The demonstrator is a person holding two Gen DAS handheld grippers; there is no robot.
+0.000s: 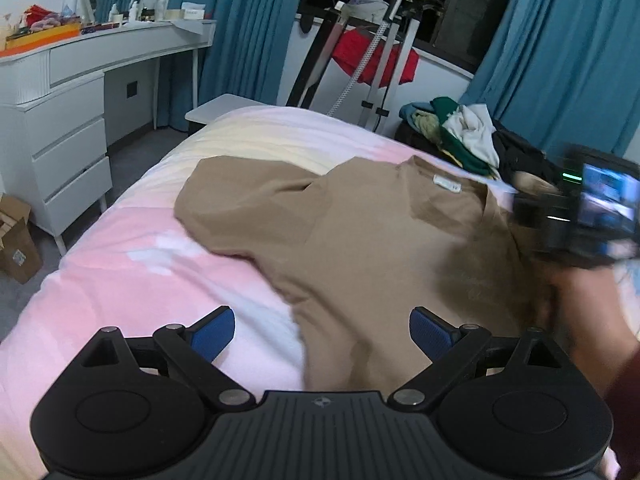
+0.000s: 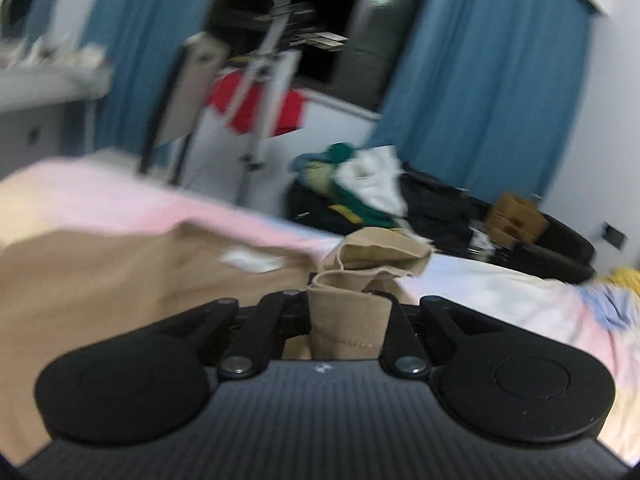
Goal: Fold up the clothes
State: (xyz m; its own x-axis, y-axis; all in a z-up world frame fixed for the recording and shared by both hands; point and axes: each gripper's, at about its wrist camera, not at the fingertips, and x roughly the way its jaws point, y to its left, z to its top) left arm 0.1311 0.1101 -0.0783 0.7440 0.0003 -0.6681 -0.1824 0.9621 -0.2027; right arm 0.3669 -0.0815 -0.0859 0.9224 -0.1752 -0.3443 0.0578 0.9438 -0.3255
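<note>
Presently, a tan shirt (image 1: 360, 232) lies spread across the pink bed (image 1: 120, 280), its collar toward the far edge. Left tongs (image 1: 322, 332) stand spread above the near edge, empty. Right tongs (image 2: 350, 300) pinch a bunched fold of shirt. Blue curtains (image 1: 240, 32) hang behind; a white dresser (image 1: 60, 120) stands alongside.

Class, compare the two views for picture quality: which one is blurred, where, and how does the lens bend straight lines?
Left wrist view: mostly sharp; only the right claw at the edge smears, the tan T-shirt stays crisp, and the dresser edges bow under fisheye. Right wrist view: motion blur over the whole room and the curtains; only the pinched cloth near the lens is fairly clear.
</note>
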